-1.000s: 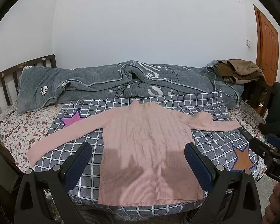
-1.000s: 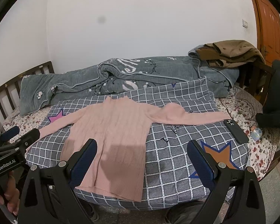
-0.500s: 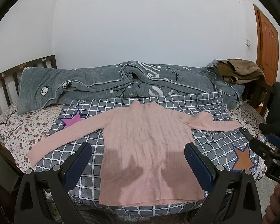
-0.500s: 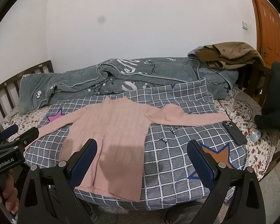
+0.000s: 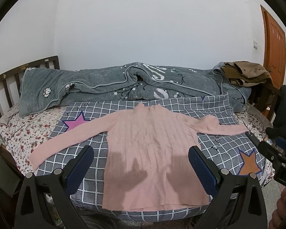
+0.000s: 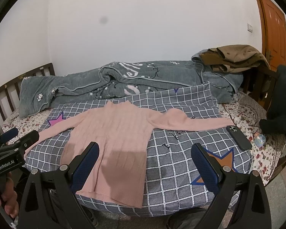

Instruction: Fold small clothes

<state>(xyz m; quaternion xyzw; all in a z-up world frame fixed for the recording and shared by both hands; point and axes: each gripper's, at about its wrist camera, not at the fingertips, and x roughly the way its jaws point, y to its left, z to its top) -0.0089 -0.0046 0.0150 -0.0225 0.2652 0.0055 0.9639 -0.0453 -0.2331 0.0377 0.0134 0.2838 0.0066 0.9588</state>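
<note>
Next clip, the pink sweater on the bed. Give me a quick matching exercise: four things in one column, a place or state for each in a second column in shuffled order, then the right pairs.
Things
1. pink sweater
2. phone
3. brown jacket
4. left gripper

Places or states
A. heaped on top of the grey quilt at the far right end of the bed
B. open, held above the near edge of the bed, touching nothing
C. spread flat, both sleeves stretched out sideways
D. lying face down just past the right sleeve's cuff

Pairs: 1-C, 2-D, 3-A, 4-B
</note>
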